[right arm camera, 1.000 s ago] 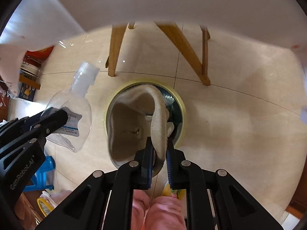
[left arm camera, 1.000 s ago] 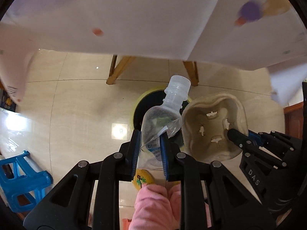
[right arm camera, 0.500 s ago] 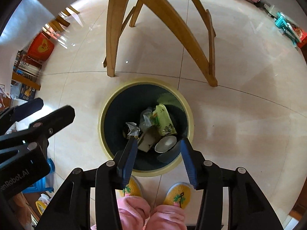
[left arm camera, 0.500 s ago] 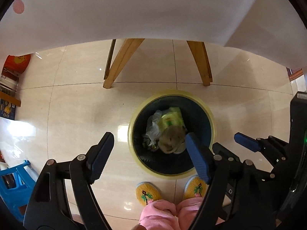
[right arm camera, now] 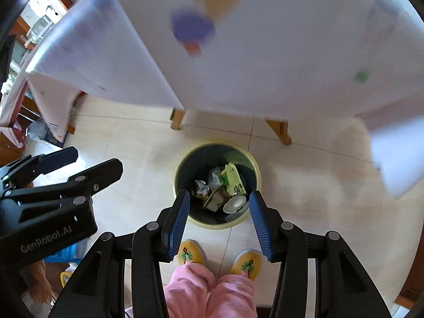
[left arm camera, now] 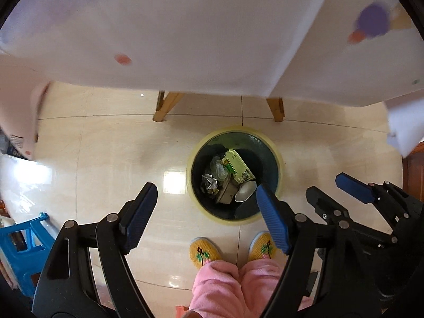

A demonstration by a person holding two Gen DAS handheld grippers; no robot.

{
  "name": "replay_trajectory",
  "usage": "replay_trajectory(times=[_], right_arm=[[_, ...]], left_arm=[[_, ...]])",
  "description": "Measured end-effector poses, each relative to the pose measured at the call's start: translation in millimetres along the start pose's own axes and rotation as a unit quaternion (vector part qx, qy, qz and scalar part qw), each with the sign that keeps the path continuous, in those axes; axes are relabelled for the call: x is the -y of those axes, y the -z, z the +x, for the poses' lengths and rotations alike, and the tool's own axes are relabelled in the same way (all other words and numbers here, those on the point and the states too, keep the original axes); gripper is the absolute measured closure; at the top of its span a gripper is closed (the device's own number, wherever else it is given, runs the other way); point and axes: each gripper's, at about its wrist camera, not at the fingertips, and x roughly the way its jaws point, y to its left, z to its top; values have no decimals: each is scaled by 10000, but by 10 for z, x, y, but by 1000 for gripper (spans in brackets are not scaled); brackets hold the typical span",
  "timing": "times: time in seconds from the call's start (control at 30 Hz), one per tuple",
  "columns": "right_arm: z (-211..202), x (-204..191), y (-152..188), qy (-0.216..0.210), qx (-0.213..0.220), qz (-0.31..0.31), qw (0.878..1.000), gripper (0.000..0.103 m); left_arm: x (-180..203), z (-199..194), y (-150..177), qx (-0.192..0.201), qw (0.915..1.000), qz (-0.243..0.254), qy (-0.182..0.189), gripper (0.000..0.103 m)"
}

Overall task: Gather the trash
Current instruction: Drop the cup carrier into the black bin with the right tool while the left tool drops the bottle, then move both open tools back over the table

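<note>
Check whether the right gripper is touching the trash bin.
Apart. In the left wrist view the right gripper hangs open beside and above the trash bin, with bare floor visible between them.

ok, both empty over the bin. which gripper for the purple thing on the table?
Probably right. The left gripper and right gripper are both open, but the blurred purple thing sits mid-frame in the right view, far right in the left.

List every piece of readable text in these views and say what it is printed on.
"GenRobot.AI": on the body of the left tool, seen from the right wrist view.
Green packet in the trash bin: printing too small to read.
Tablecloth: only blurred coloured marks, no legible text.
</note>
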Motion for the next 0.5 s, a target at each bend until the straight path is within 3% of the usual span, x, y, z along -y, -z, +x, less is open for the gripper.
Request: replay_trajectory(times=[0.17, 0.5], right_arm=[[-829, -178, -116, 5, 396, -142, 9991, 55], [-2181, -449, -363, 107, 1483, -291, 9885, 48]], left_arm=[[-30, -663, -66, 178, 9998, -19, 106, 28], [-213, -2112, -288, 987, 9946, 116, 290, 28]])
